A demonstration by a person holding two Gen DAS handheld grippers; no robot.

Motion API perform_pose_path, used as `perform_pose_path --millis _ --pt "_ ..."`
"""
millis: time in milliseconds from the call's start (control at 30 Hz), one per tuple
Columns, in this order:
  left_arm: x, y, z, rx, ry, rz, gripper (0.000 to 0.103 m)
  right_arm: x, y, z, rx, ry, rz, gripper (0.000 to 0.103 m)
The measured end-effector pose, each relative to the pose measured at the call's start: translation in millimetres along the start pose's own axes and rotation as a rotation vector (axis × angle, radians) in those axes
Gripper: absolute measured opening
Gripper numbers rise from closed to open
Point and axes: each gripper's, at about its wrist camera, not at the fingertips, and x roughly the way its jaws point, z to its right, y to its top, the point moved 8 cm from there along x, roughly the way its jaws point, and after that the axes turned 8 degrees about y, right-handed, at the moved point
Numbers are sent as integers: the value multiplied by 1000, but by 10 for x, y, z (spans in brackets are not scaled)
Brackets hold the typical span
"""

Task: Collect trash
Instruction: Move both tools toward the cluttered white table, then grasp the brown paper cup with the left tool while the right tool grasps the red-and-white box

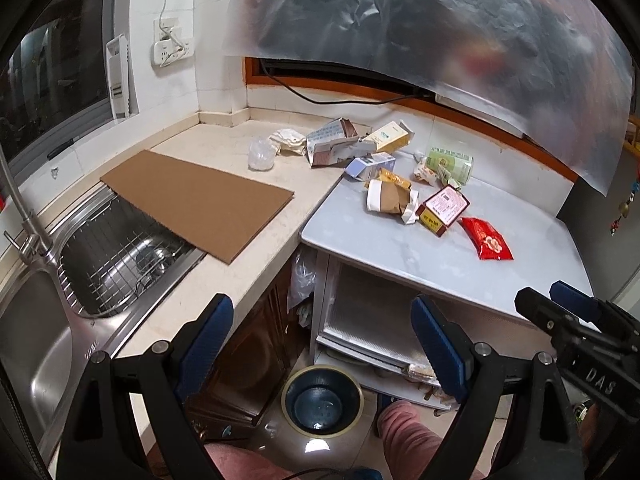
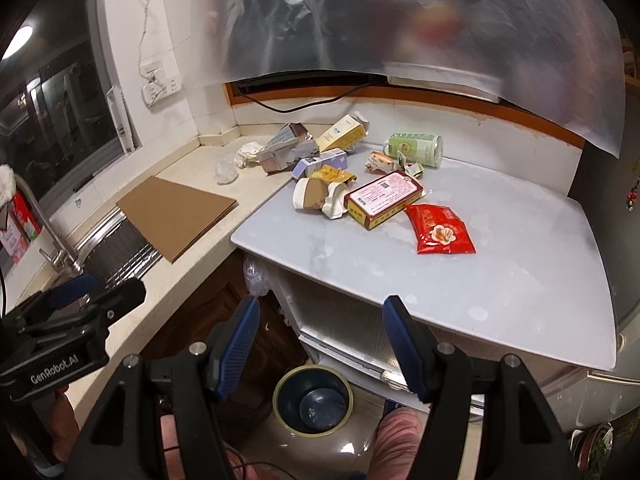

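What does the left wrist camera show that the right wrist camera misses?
Only the left view looks into the steel sink with its wire rack. Only the right view shows a red-and-white carton behind the faucet. Both share the trash pile with its red packet, the cardboard sheet, the blue bin on the floor, and both open tools: left tool, right tool.

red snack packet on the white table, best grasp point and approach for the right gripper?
The red snack packet lies flat, apart from the box beside it. Probably best: bring the open right gripper down from above and pinch the near crimped edge, which faces the gripper with bare white table around it.
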Motion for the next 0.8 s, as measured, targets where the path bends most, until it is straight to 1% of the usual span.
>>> perform_pose_path --millis 133,333,500,633,800 --pt "91 138 41 5 -4 6 89 110 127 158 44 15 -26 65" --pt "342 337 153 19 2 -7 89 329 373 428 81 9 -38 65" --pt "678 526 231 14 -4 -46 89 490 545 615 101 15 -42 65" --pt "967 650 341 37 4 -84 89 650 677 804 98 -8 -42 65" --pt "1314 782 548 56 -17 -127 89 915 794 1003 110 -11 -90 65"
